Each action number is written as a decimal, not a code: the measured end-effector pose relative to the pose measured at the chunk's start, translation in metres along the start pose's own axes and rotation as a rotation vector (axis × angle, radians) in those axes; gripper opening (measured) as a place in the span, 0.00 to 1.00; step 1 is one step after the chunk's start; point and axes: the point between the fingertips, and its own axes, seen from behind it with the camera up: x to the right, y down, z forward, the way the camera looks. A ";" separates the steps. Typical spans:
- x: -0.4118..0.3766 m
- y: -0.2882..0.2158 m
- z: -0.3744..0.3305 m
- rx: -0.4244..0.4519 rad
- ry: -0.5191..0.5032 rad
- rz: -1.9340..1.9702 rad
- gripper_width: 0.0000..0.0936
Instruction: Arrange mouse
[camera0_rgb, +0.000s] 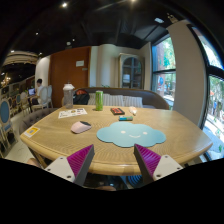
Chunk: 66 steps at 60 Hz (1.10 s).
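A small pale mouse lies on the round wooden table, left of a light blue cloud-shaped mat. My gripper is held back from the table's near edge, well short of both. Its two fingers, with magenta pads, stand wide apart with nothing between them. The mat lies beyond the fingers, the mouse beyond and to the left.
On the far part of the table are a green cup, a white paper, a few small books or boxes and a yellow card at the left edge. Chairs and windows lie beyond.
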 end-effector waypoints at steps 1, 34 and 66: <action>-0.001 0.000 0.000 0.001 -0.006 -0.004 0.89; -0.130 -0.009 0.113 -0.116 -0.191 -0.029 0.89; -0.185 0.001 0.220 -0.283 -0.181 -0.043 0.86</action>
